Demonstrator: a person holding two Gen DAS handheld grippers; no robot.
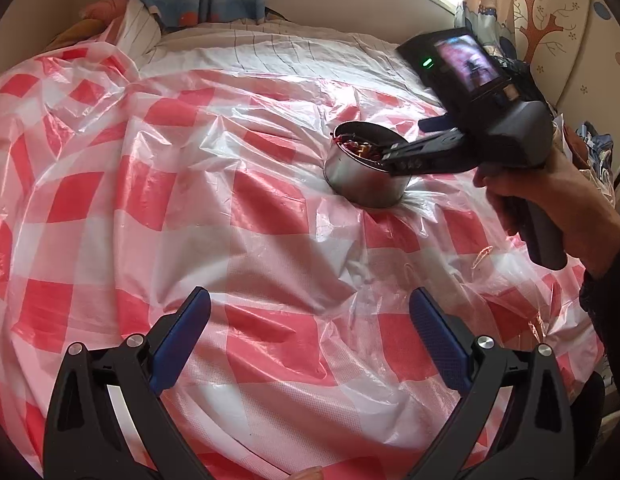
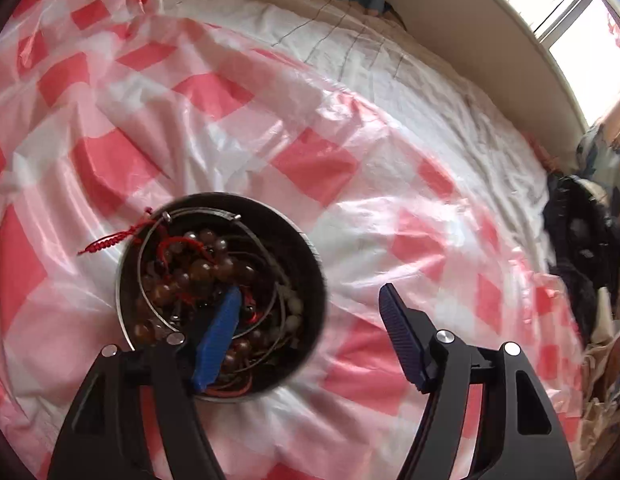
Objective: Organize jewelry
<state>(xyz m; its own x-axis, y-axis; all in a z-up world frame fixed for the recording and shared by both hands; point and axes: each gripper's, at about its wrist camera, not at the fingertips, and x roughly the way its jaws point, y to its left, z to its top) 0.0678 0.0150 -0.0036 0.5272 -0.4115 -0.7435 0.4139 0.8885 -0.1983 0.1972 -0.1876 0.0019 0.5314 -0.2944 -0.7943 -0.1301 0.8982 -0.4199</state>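
Sitting on the checked plastic sheet (image 1: 270, 208), the round tin (image 1: 366, 176) holds the beaded jewelry (image 2: 202, 272). The right gripper (image 2: 310, 304), jaws spread, straddles its rim, one finger inside; the left gripper (image 1: 310, 312), also spread and empty, hangs well apart.

beads (image 2: 198, 272) in tin (image 2: 310, 280), tin on sheet (image 2: 230, 128)
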